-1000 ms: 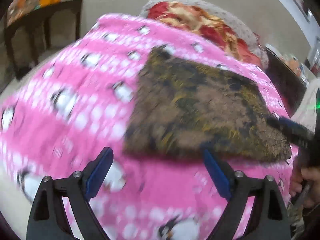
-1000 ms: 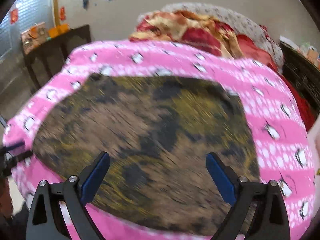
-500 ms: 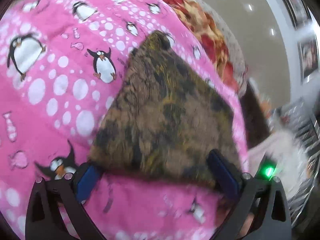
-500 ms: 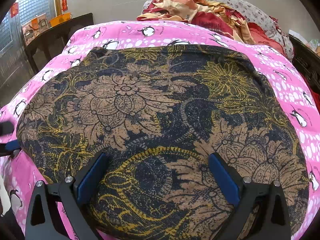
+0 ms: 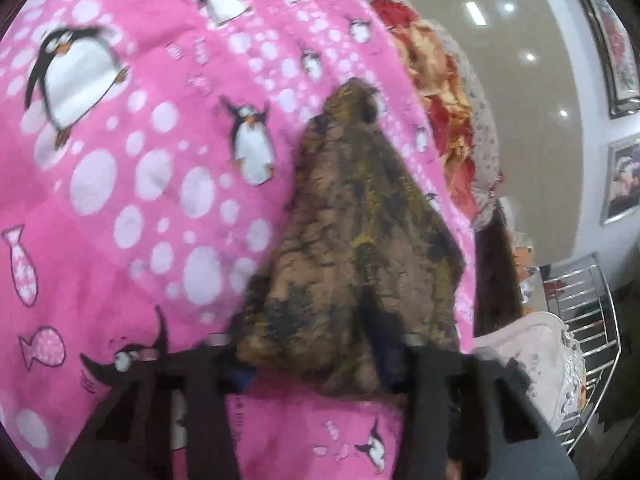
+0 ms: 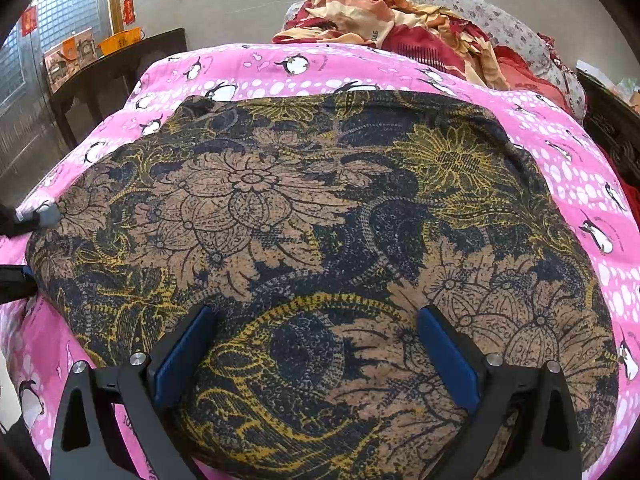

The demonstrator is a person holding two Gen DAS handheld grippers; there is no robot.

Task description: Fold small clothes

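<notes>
Pink penguin bedspread [image 6: 560, 140] carries the floral cloth [image 6: 320, 220], lying spread and flat, no fold visible yet. Left claw [image 5: 308, 360] straddles its near-left corner, apparently gripping it, though blur hides this. Right claw [image 6: 316, 344] hovers open above the near edge.

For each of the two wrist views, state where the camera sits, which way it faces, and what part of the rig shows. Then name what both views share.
Left wrist: sits on the left gripper, low at the cloth's left corner, facing rightward along the floral cloth; its own fingers show, blurred, cloth between them.
Right wrist: sits on the right gripper, over the near edge, facing across the cloth toward the pile of bedding; both blue pads show, wide apart; the left gripper shows at the left edge.
Shared: the cloth, the pink penguin sheet, the bedding.
</notes>
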